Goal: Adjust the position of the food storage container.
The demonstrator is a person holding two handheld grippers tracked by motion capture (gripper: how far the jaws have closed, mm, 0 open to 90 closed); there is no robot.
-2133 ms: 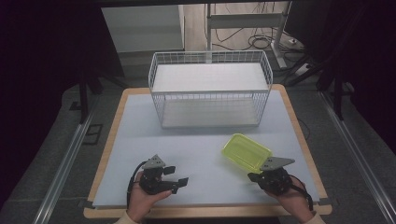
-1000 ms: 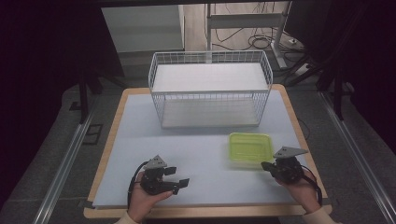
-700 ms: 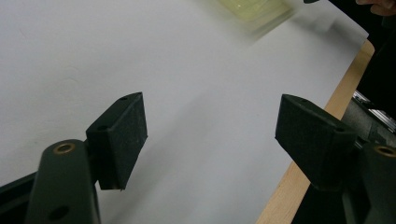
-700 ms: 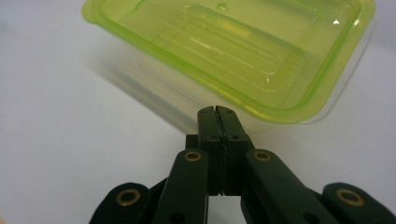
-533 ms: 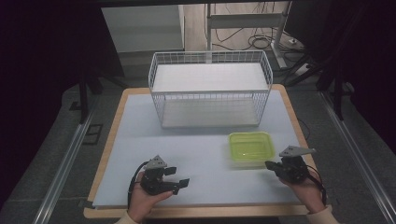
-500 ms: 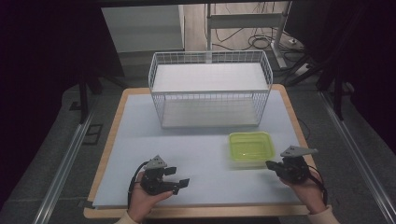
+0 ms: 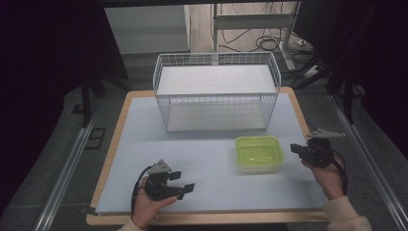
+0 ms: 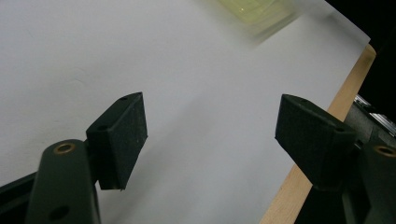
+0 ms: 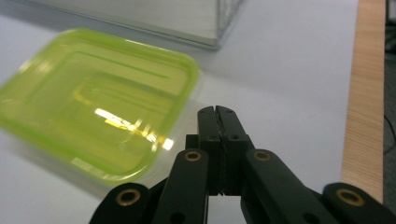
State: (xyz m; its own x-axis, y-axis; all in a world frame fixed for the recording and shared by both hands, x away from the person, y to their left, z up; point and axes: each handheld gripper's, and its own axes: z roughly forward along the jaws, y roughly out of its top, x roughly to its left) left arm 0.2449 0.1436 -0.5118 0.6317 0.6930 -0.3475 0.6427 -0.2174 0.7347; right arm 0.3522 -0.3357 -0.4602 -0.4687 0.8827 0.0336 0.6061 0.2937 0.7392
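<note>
Right tongs (image 9: 218,112) pressed together beside the green lidded container (image 7: 258,153); left tongs (image 8: 210,135) spread.

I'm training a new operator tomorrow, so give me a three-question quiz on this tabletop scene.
1. True or false: the right gripper is clamped on the green container.
2. Which gripper has its jaws spread wide? A) left gripper B) right gripper
3. Where does the wire basket stand relative to the container?

Key: 1. False; its jaws are shut on nothing, just beside the container. 2. A. 3. Behind it, towards the table's far edge.
</note>
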